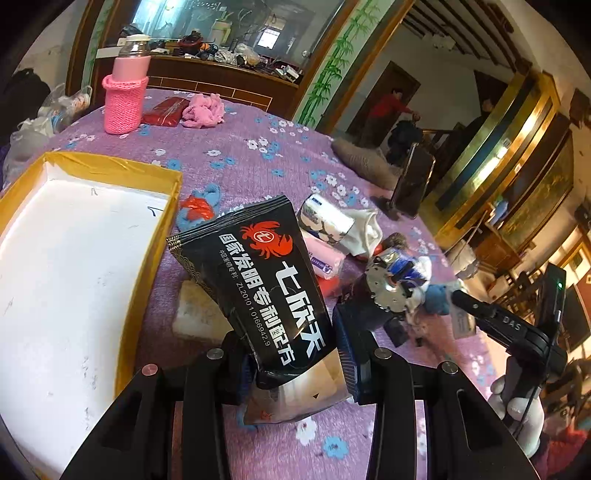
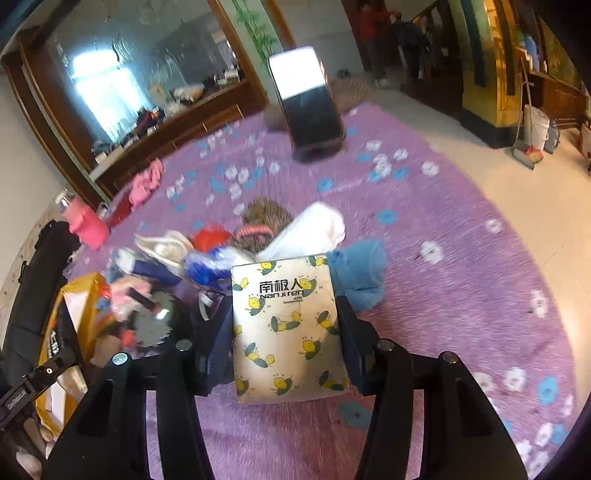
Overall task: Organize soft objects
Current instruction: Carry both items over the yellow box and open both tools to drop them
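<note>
A: What carries everything?

B: A fuzzy purple floral cloth (image 1: 240, 147); a yellow-rimmed white box (image 1: 74, 236) lies at its left edge.

A: The grippers?

B: The left gripper (image 1: 295, 363) clamps a glossy black pouch (image 1: 255, 280). The right gripper (image 2: 286, 332) squeezes a soft lemon-print tissue pack (image 2: 286, 332), visible only in its own view.

Non-task stuff: pink bottle (image 1: 125, 92) in a knitted sleeve, upright at the far side of the purple floral bed cover (image 1: 240, 147). Phone (image 2: 308, 103) propped upright on a stand at the far side. Big wood-framed mirror (image 1: 207, 29) behind. Two people by the doorway (image 1: 395, 107), small.
</note>
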Tool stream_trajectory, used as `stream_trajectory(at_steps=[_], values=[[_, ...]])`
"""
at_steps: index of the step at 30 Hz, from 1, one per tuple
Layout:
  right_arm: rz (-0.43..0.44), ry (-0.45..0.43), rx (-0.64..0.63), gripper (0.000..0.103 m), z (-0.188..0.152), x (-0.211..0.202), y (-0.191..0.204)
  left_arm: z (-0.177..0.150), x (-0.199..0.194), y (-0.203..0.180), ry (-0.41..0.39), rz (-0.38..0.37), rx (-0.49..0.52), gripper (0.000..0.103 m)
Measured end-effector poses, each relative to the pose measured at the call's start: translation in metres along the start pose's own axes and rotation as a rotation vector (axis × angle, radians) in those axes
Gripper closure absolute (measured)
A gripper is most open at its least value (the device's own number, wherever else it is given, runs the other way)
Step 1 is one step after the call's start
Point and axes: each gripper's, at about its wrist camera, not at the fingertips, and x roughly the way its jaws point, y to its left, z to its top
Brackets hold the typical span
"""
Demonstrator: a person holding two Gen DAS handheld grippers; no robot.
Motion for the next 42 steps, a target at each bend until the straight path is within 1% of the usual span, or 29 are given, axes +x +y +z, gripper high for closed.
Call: stream_trajectory(at_steps=[2,5,8,11,15,18,22,26,28,31,35,38,41,42], values=[[0.021,-0.019,-0.011,0.052,0.002,-0.014,0.007,0.0,-0.012,0.003,-0.009,-0.019,-0.01,0.066],[0.064,-0.037,-0.051,0.052,0.003,-0.029,0.031,0.001,-0.035,0.008,-0.037,-0.043,-0.013,0.066],[0.128,-0.024,-0.093,0.052,0.001,-0.032,0.059,0.003,-0.06,0.015,-0.072,-0.053,-0.012,0.066],[0.197,0.01,-0.123,0.052,0.0,-0.025,0.092,0.005,-0.079,0.026,-0.096,-0.038,-0.012,0.066],[0.305,0.078,-0.144,0.052,-0.003,-0.011,0.137,0.016,-0.094,0.052,-0.12,0.058,-0.003,0.066],[0.357,0.127,-0.192,0.052,-0.009,0.005,0.179,0.023,-0.093,0.069,-0.111,0.118,-0.007,0.066],[0.393,0.198,-0.242,0.051,-0.02,0.033,0.227,0.034,-0.084,0.091,-0.084,0.159,-0.032,0.066],[0.444,0.286,-0.231,0.051,-0.023,0.069,0.267,0.053,-0.064,0.111,-0.051,0.187,-0.052,0.066],[0.454,0.315,-0.223,0.051,-0.022,0.087,0.284,0.068,-0.05,0.116,-0.038,0.198,-0.057,0.065],[0.438,0.338,-0.227,0.051,-0.019,0.111,0.304,0.083,-0.03,0.126,-0.014,0.204,-0.063,0.065],[0.409,0.374,-0.226,0.051,-0.02,0.14,0.319,0.097,-0.007,0.141,0.008,0.21,-0.076,0.065],[0.37,0.38,-0.243,0.051,-0.022,0.154,0.325,0.102,0.006,0.152,0.013,0.206,-0.088,0.064],[0.342,0.376,-0.253,0.049,-0.023,0.167,0.328,0.104,0.015,0.162,0.018,0.213,-0.097,0.06],[0.332,0.37,-0.255,0.049,-0.023,0.169,0.329,0.103,0.016,0.164,0.018,0.211,-0.1,0.056]])
